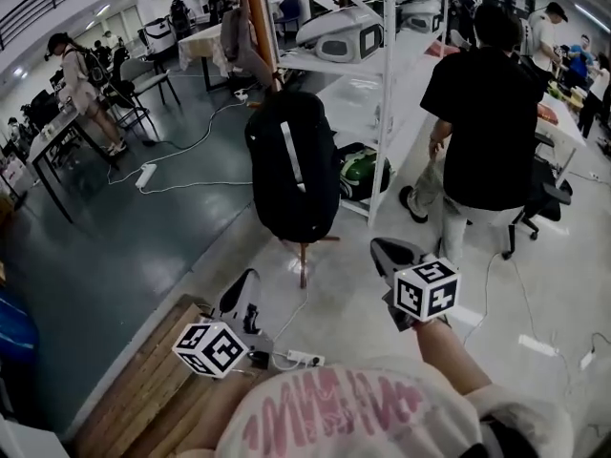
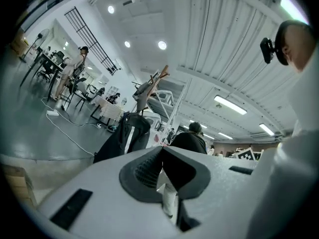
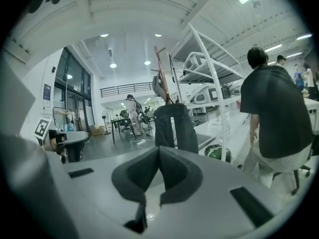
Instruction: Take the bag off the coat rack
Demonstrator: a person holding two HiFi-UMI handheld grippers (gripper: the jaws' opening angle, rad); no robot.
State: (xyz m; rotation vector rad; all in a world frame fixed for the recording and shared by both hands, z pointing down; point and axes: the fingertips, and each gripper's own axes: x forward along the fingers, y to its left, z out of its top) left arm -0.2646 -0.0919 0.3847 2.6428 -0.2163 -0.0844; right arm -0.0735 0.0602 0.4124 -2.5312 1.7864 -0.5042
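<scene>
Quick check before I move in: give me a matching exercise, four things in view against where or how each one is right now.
Things:
1. bag
2. left claw
3. green object
4. white power strip

Place or state:
A. under the white shelf unit
B. on open floor beside the wooden boards
C. hanging on the coat rack
D. shut, nothing in it

Pairs: 1-C, 2-D, 3-A, 4-B
</scene>
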